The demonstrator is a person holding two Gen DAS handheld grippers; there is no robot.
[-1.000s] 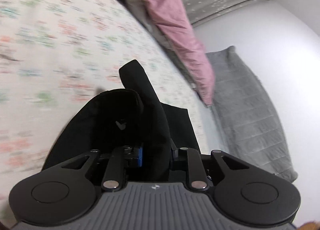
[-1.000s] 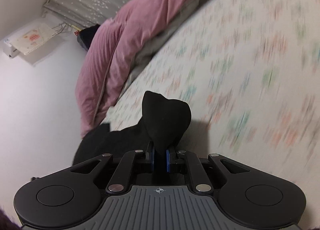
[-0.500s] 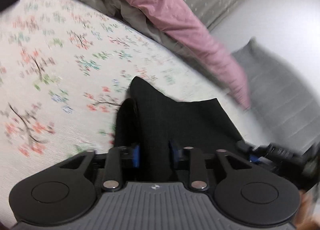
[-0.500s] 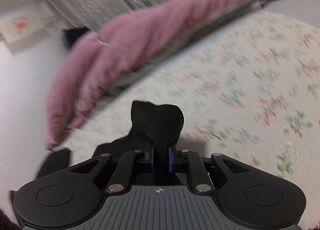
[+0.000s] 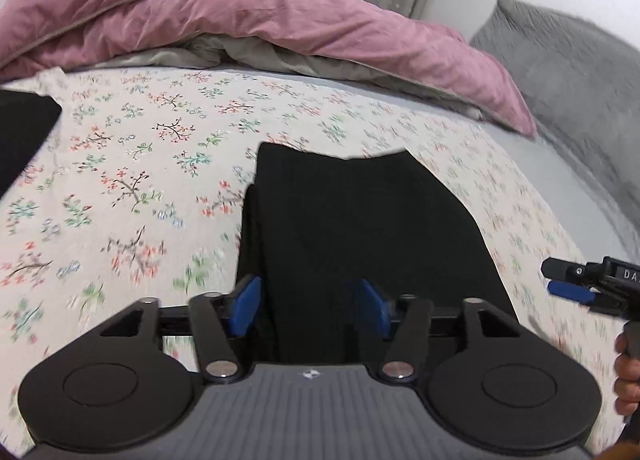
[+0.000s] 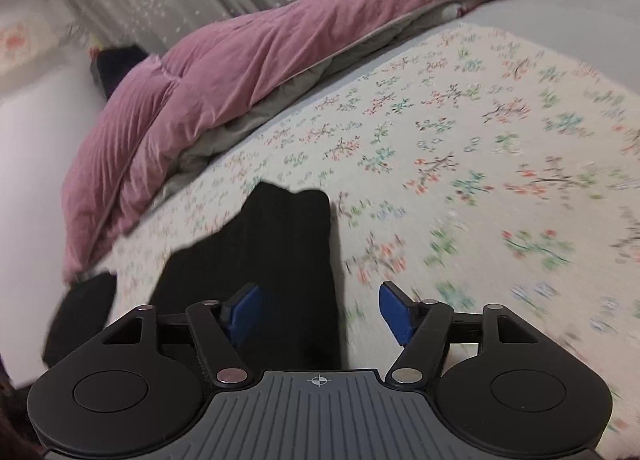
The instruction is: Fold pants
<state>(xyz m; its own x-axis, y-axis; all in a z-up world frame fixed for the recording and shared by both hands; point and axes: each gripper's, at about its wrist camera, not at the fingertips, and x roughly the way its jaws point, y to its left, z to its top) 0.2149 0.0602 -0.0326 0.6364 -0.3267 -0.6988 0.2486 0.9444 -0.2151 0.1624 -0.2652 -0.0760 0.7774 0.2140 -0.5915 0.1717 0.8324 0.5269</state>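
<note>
The black pants (image 5: 360, 220) lie folded flat on the flowered bedspread (image 5: 140, 164). My left gripper (image 5: 310, 306) is open, its blue pads on either side of the near edge of the cloth. My right gripper (image 6: 320, 310) is open too, over the pants' (image 6: 280, 260) right edge; the cloth lies between the pads, nearer the left pad. The right gripper also shows in the left wrist view (image 5: 592, 284), at the far right beside the pants.
A pink duvet (image 5: 240, 12) is bunched along the back of the bed. A grey pillow (image 5: 572, 72) leans at the right. Another black cloth (image 5: 24, 132) lies at the left edge. A dark item (image 6: 80, 312) lies left of the pants.
Both grippers have opened and let go of the pants. The lifted cloth has come down and now lies flat on the bedspread.
</note>
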